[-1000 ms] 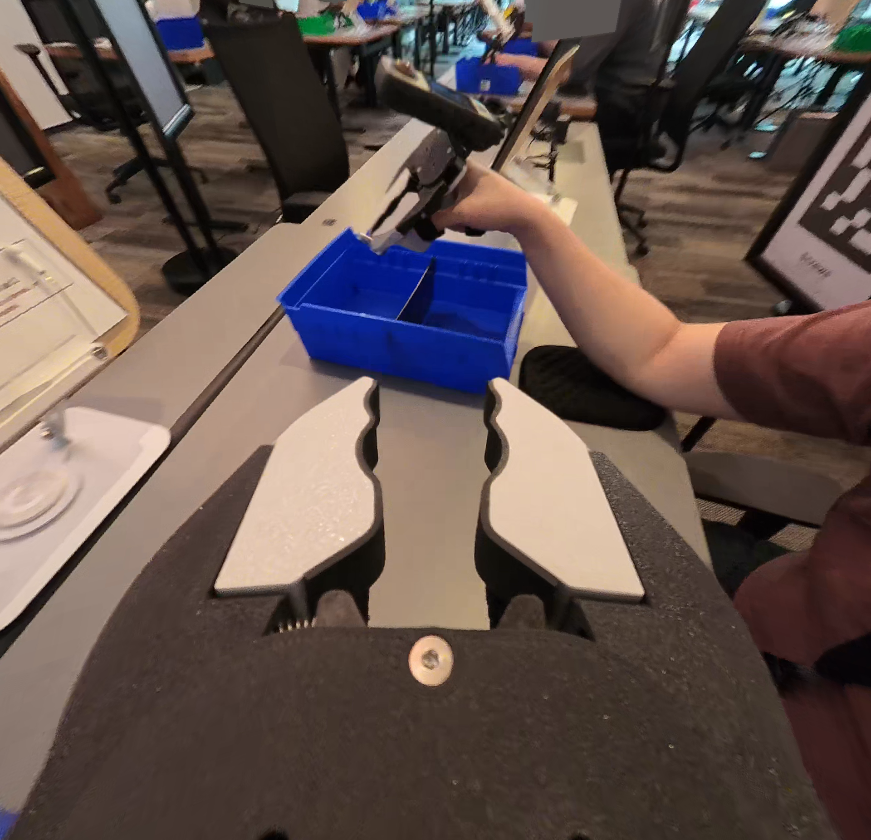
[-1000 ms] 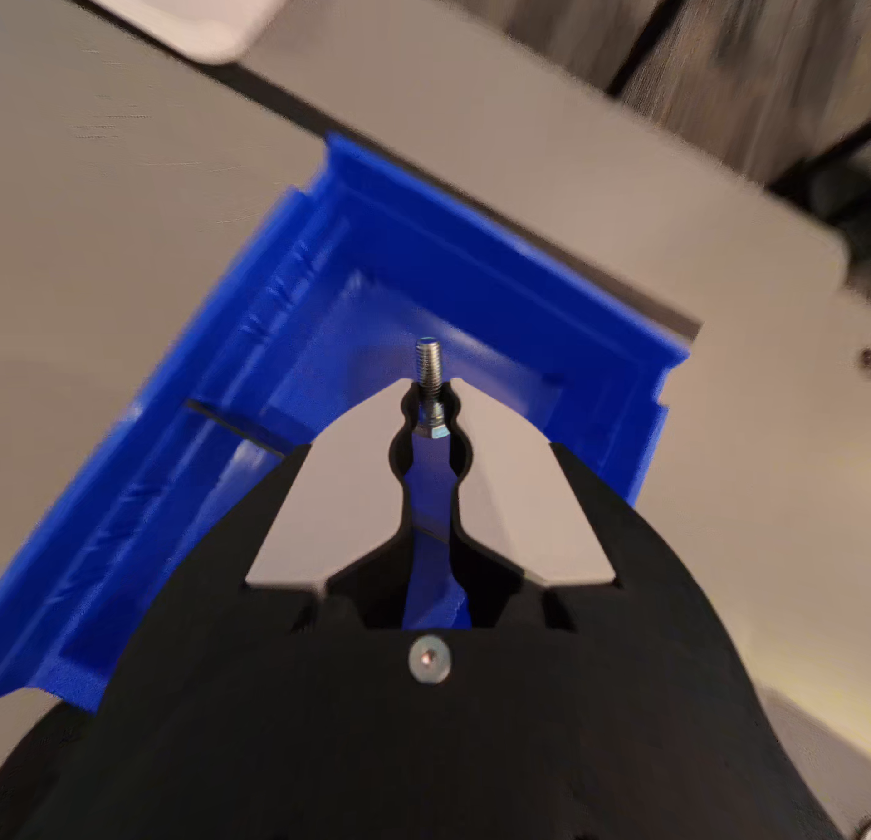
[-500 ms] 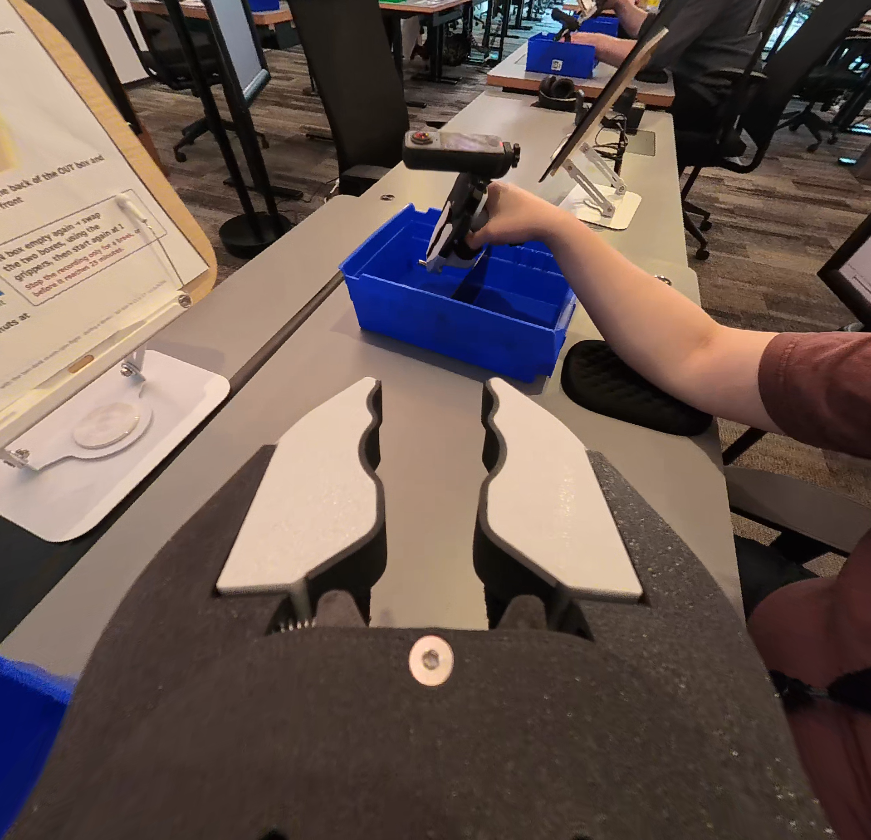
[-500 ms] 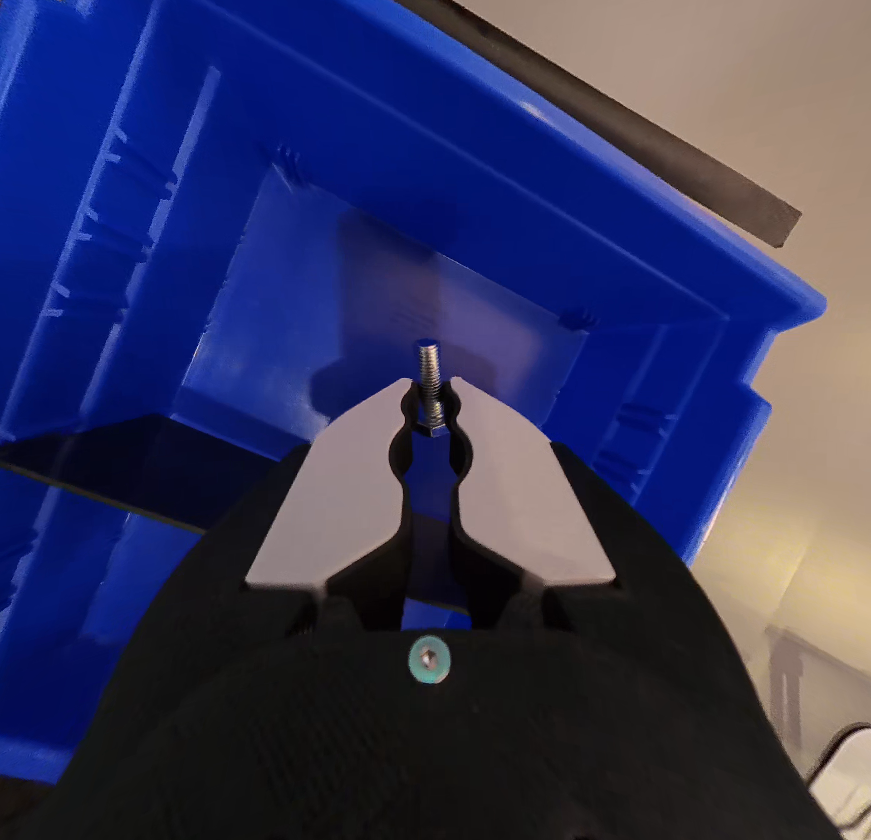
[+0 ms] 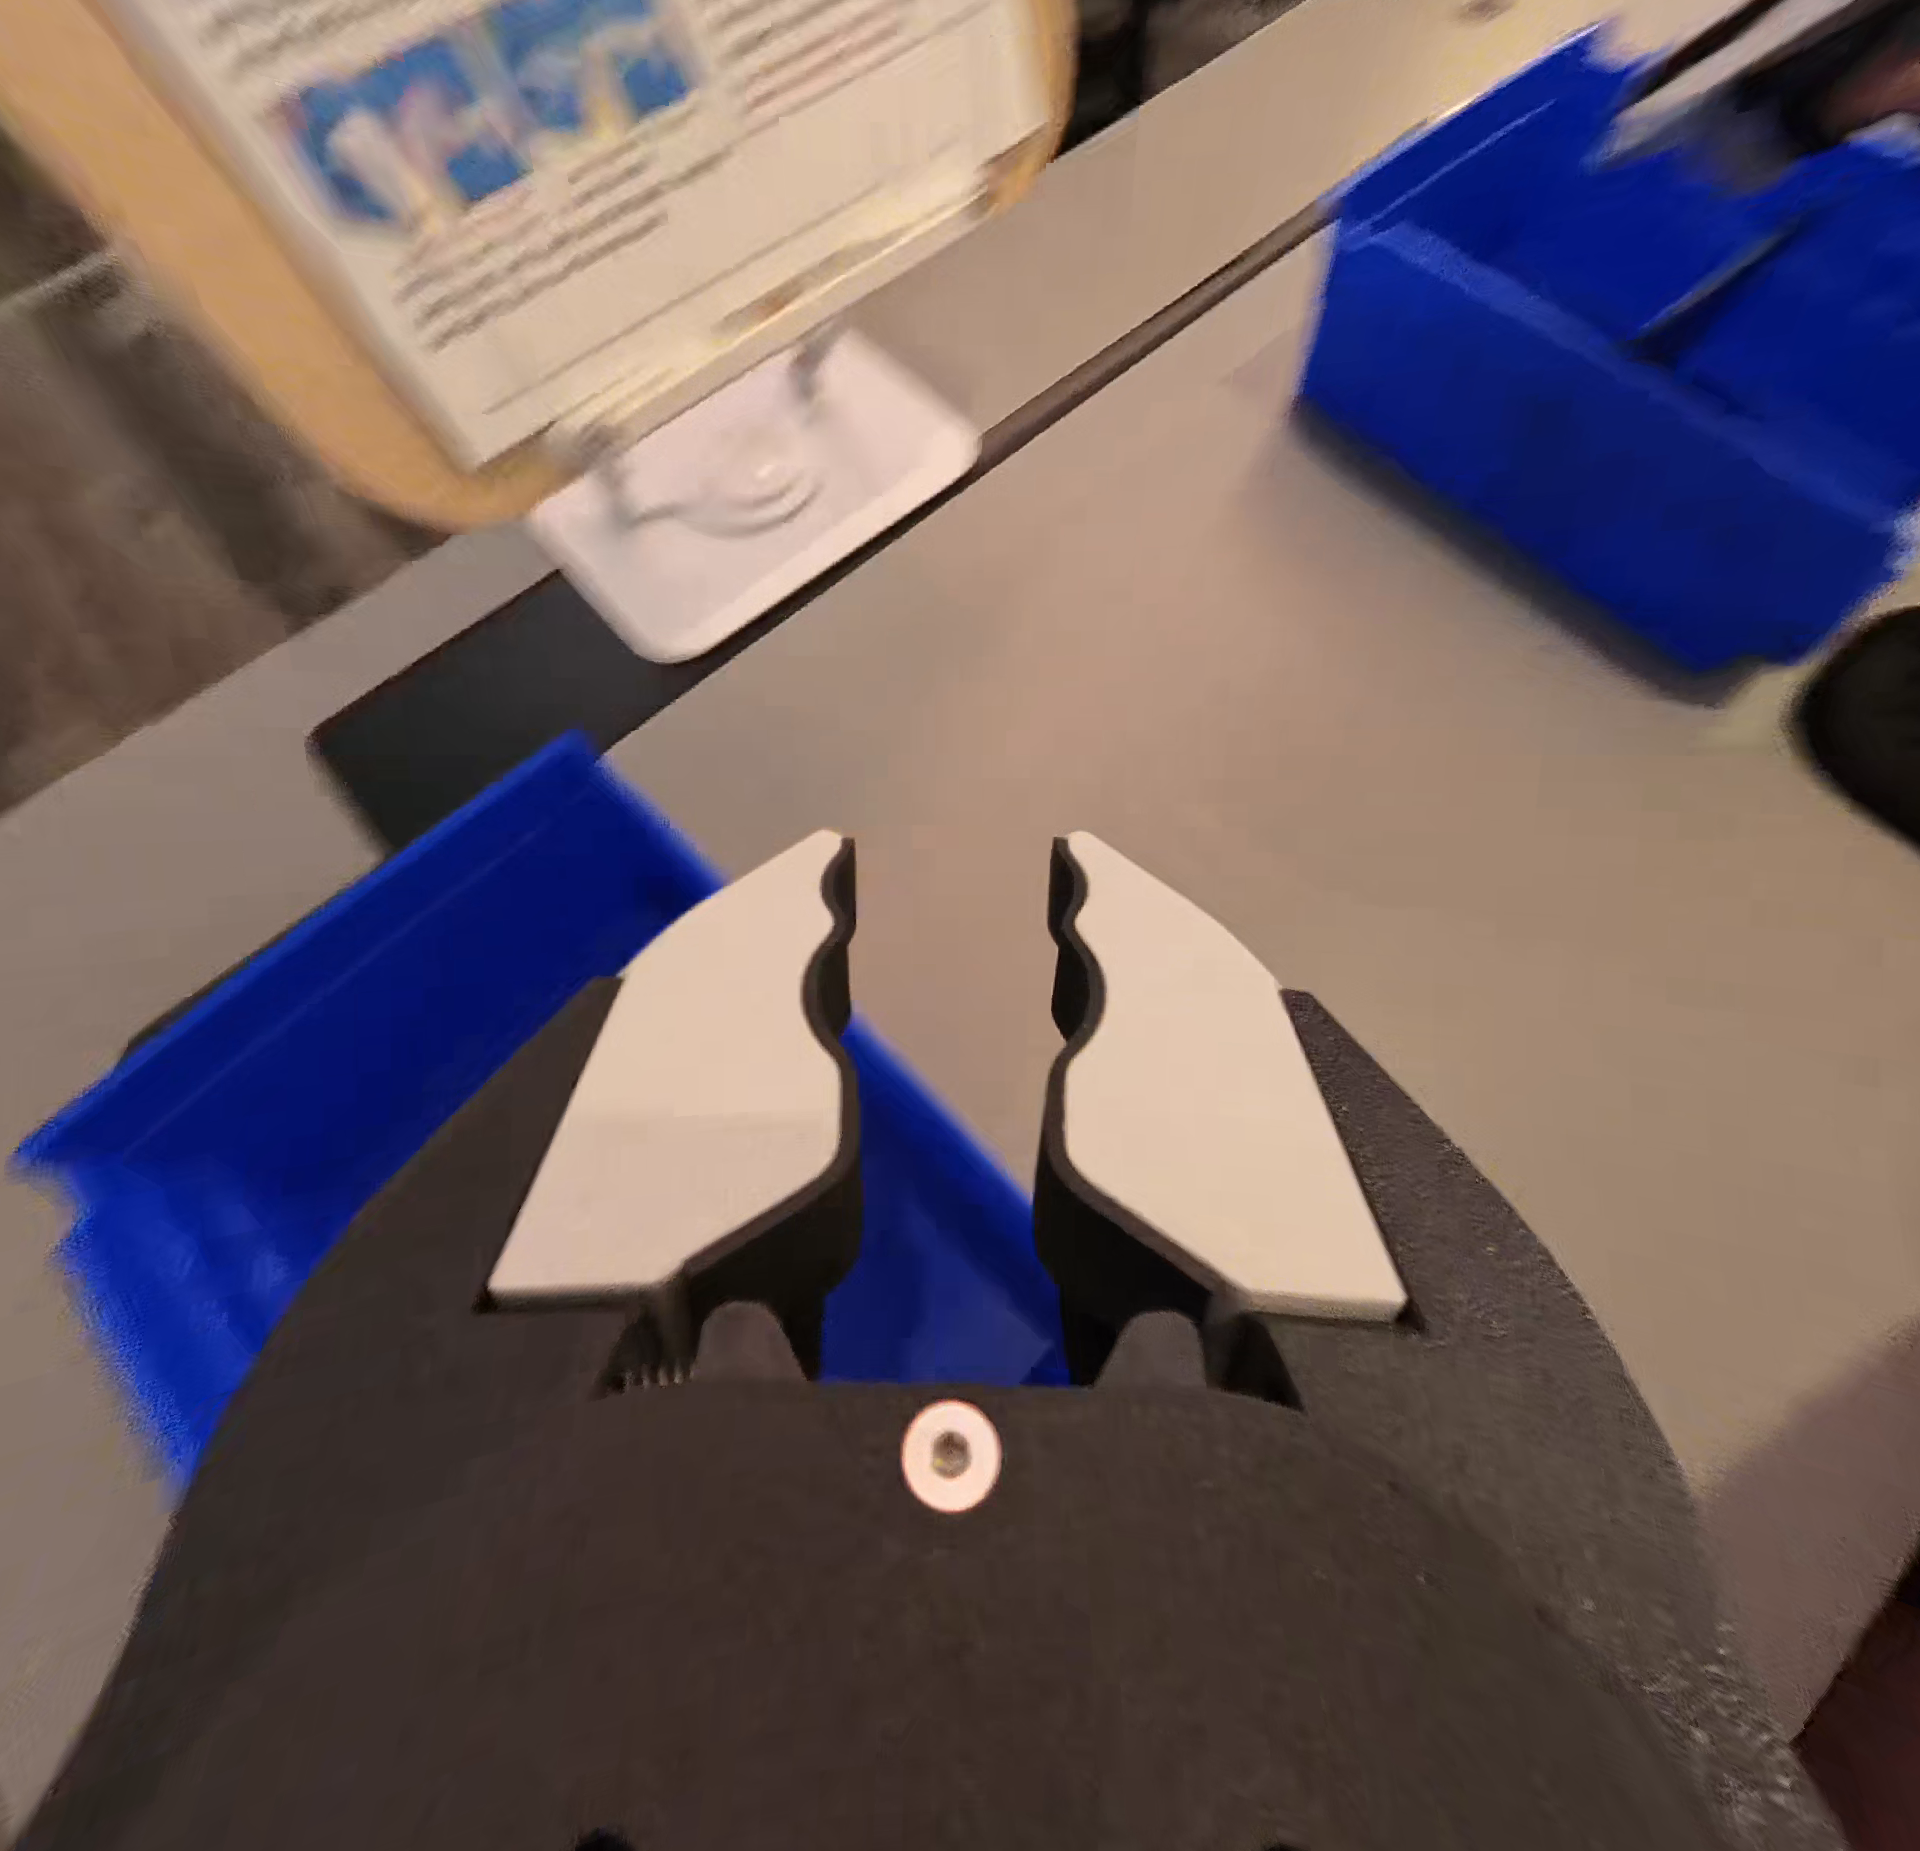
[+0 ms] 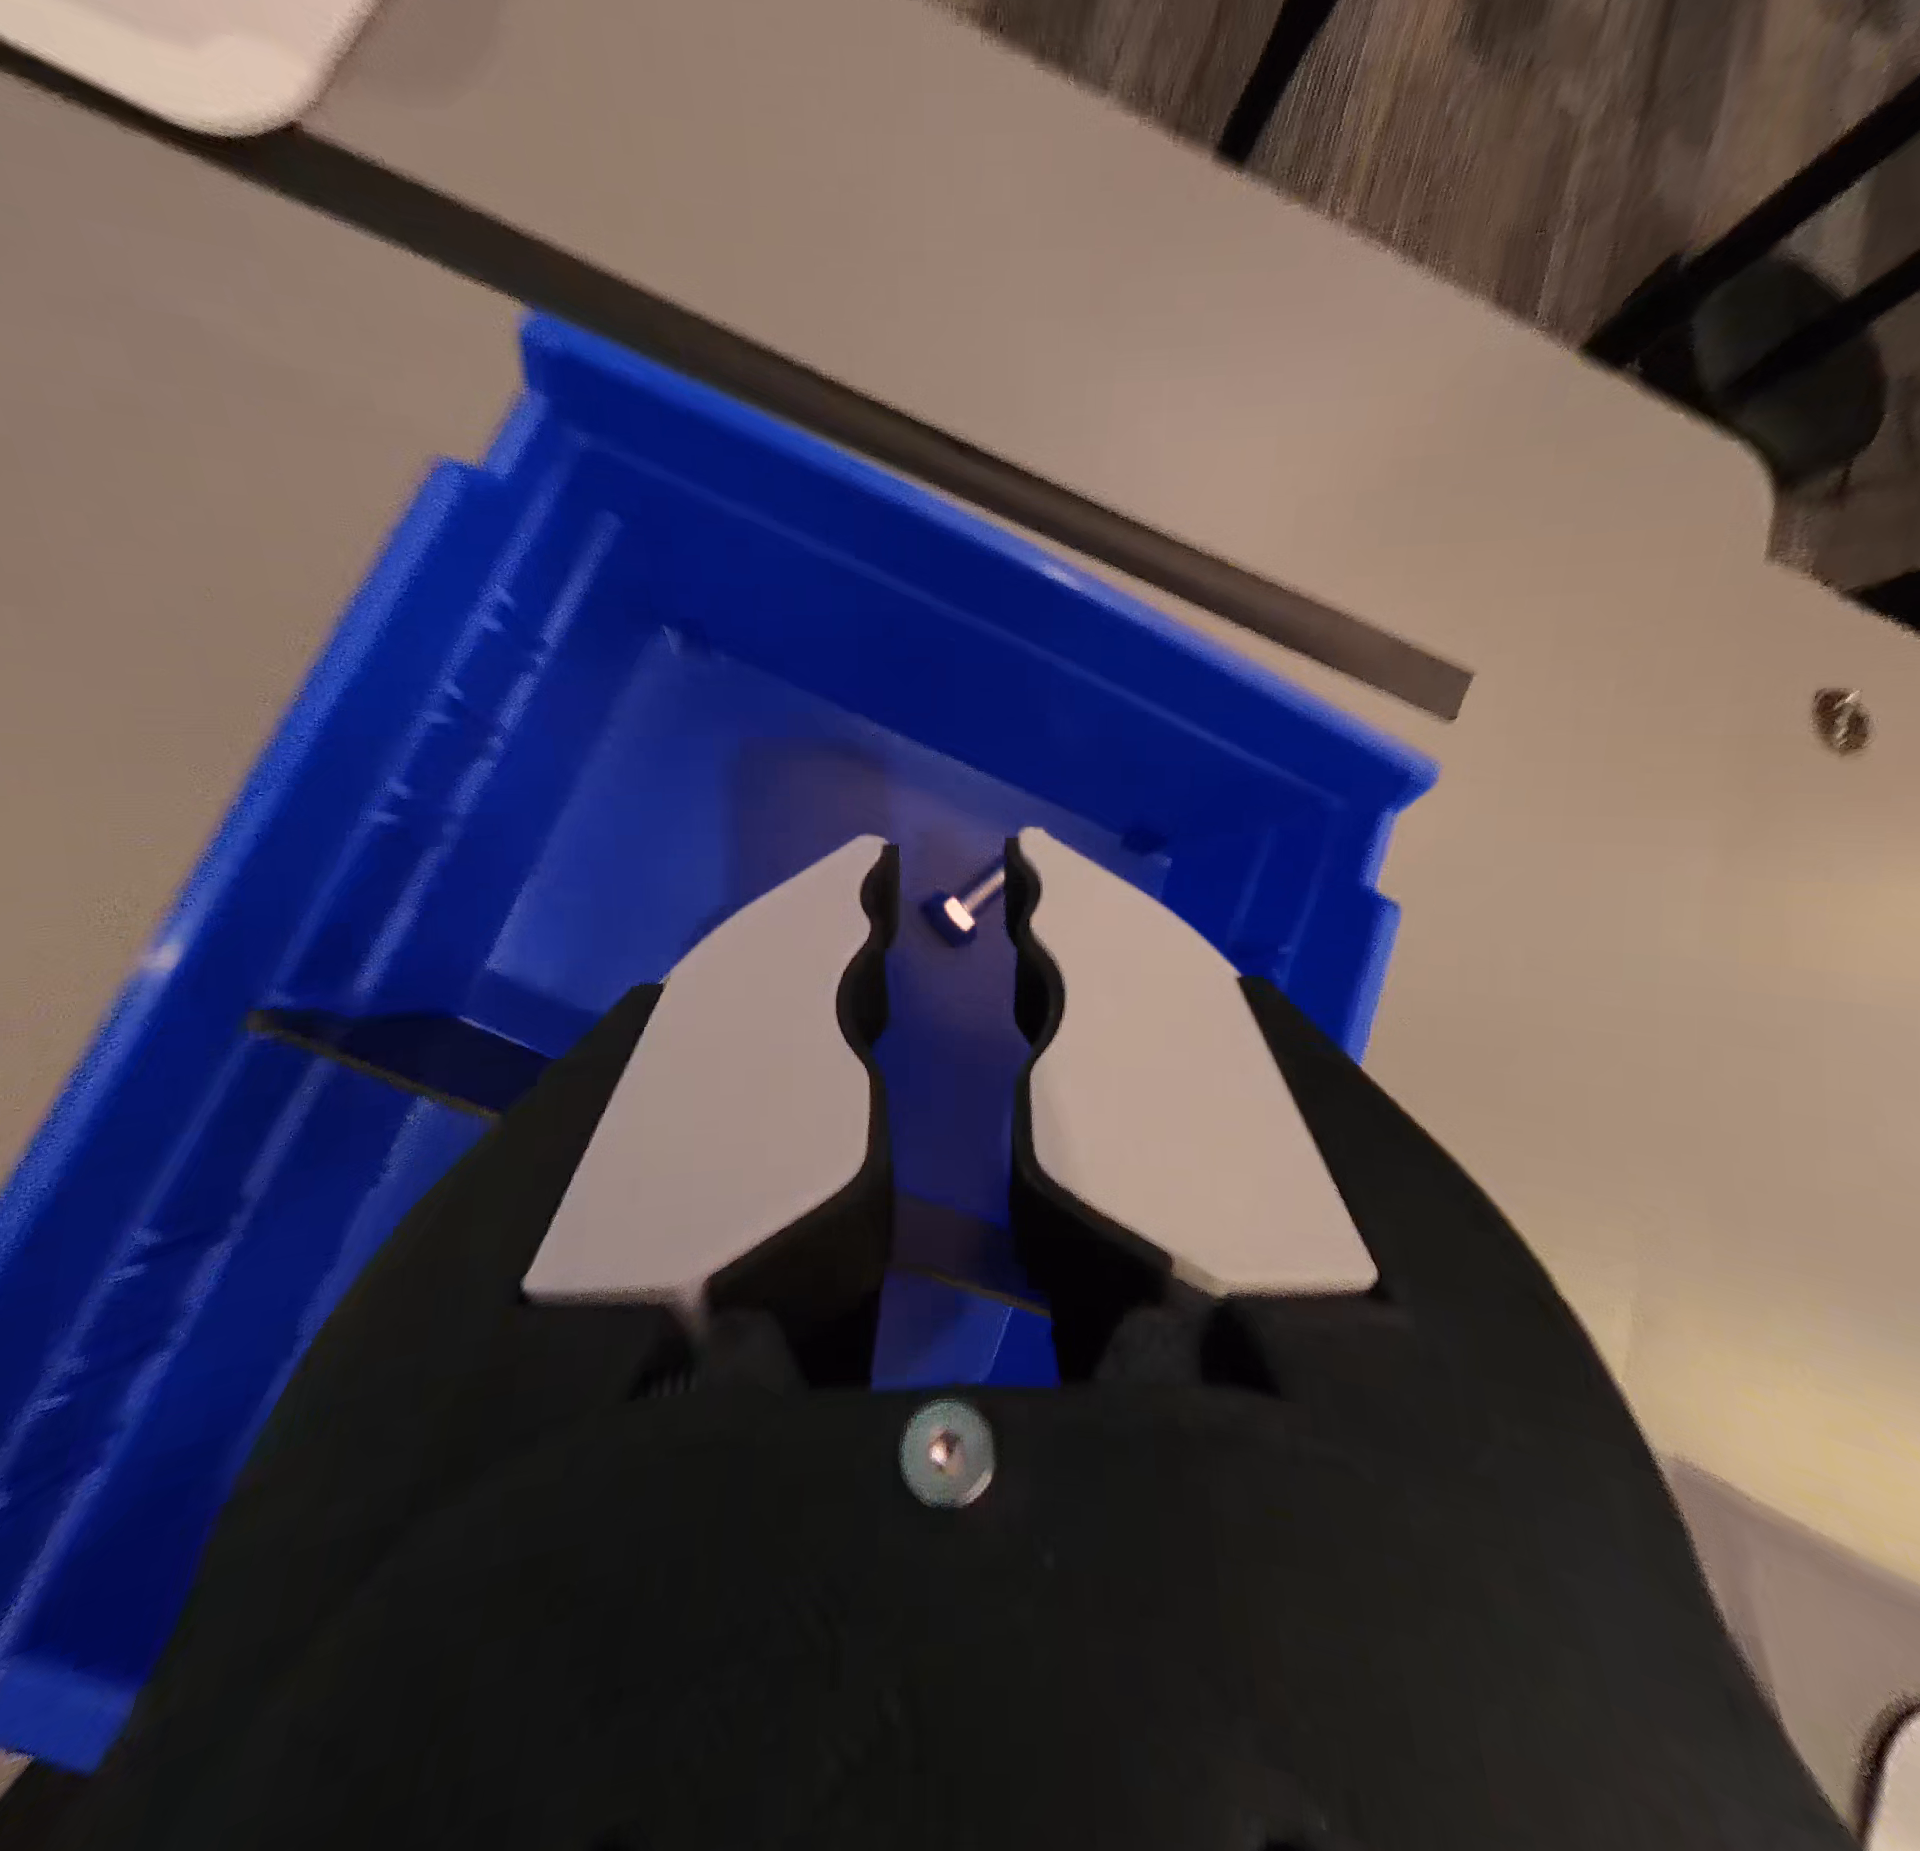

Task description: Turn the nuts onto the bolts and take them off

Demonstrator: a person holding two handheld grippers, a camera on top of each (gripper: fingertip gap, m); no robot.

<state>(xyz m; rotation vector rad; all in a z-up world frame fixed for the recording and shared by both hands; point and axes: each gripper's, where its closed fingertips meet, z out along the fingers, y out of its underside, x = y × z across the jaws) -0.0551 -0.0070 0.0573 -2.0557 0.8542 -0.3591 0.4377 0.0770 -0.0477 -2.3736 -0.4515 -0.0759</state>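
In the right wrist view my right gripper (image 6: 951, 851) is open and empty above the far compartment of a blue bin (image 6: 935, 606). A small silver bolt (image 6: 966, 906) lies loose on the bin floor between my fingertips and below them. A dark divider (image 6: 384, 1048) splits the bin. In the left wrist view my left gripper (image 5: 951, 851) is open and empty. It hangs over the grey table, at the edge of a second blue bin (image 5: 343, 1022) at the lower left. The first bin (image 5: 1621, 399) shows blurred at the upper right. No nut is in view.
A wooden board with a printed sheet (image 5: 582, 139) stands on a white base (image 5: 769, 513) at the table's far left. A dark seam (image 6: 831, 388) runs across the grey table (image 5: 1195, 710) behind the bin. A black pad (image 5: 1870, 731) lies at the right edge. Tip to tip, the grippers are about 50 cm apart.
My right gripper has opened and let go of the bolt, which now lies in the bin. My left gripper has swung left and down toward the second blue bin.
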